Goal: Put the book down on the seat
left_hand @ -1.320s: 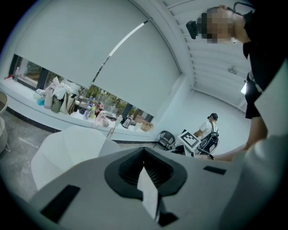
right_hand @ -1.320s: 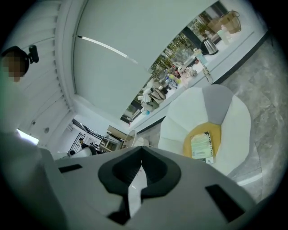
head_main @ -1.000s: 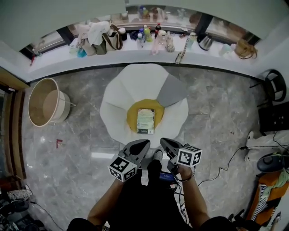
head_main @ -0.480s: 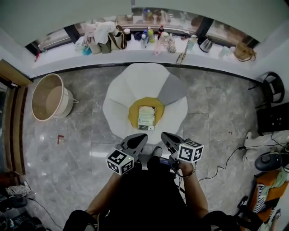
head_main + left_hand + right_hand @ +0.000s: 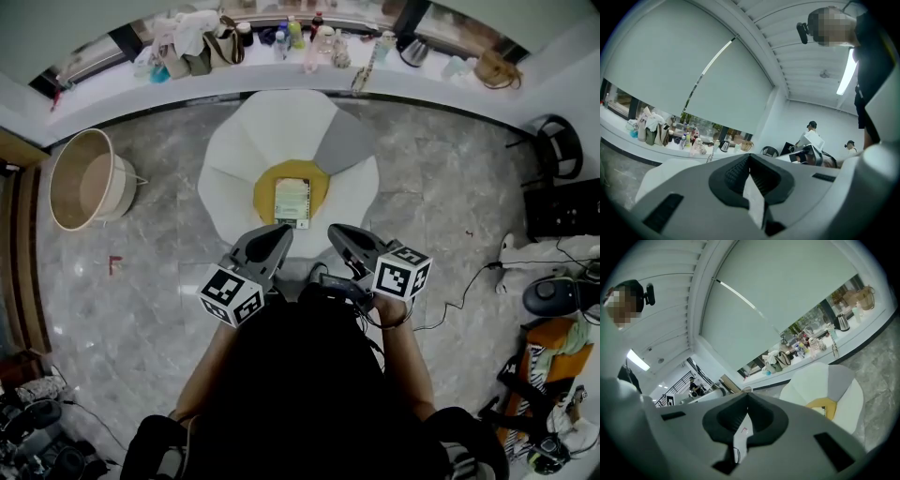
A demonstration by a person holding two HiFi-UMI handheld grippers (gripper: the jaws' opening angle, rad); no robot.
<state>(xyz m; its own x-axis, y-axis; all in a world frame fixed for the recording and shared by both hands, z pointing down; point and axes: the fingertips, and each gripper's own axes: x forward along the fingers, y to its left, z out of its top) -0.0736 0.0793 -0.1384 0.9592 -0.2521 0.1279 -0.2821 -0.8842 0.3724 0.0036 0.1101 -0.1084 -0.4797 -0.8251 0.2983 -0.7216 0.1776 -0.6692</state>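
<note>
The book (image 5: pixel 292 202) lies flat on the yellow centre of a white flower-shaped seat (image 5: pixel 272 131), with nothing touching it. Both grippers hover near the seat's front edge, apart from the book. My left gripper (image 5: pixel 279 232) is shut and empty; in the left gripper view its jaws (image 5: pixel 750 155) meet at the tips and point up towards the window. My right gripper (image 5: pixel 335 232) is also shut and holds nothing. The right gripper view shows its closed jaws (image 5: pixel 748 394) with the seat (image 5: pixel 820 380) beyond them to the right.
A round wicker tub (image 5: pixel 84 178) stands on the marble floor to the seat's left. Bags and bottles crowd the window ledge (image 5: pixel 281 37). At the right are a black chair (image 5: pixel 558 145) and floor cables (image 5: pixel 469 281). People (image 5: pixel 812 133) stand in the far background.
Both grippers have come up closer to the head camera and look larger, still shut. The book has stayed put on the seat.
</note>
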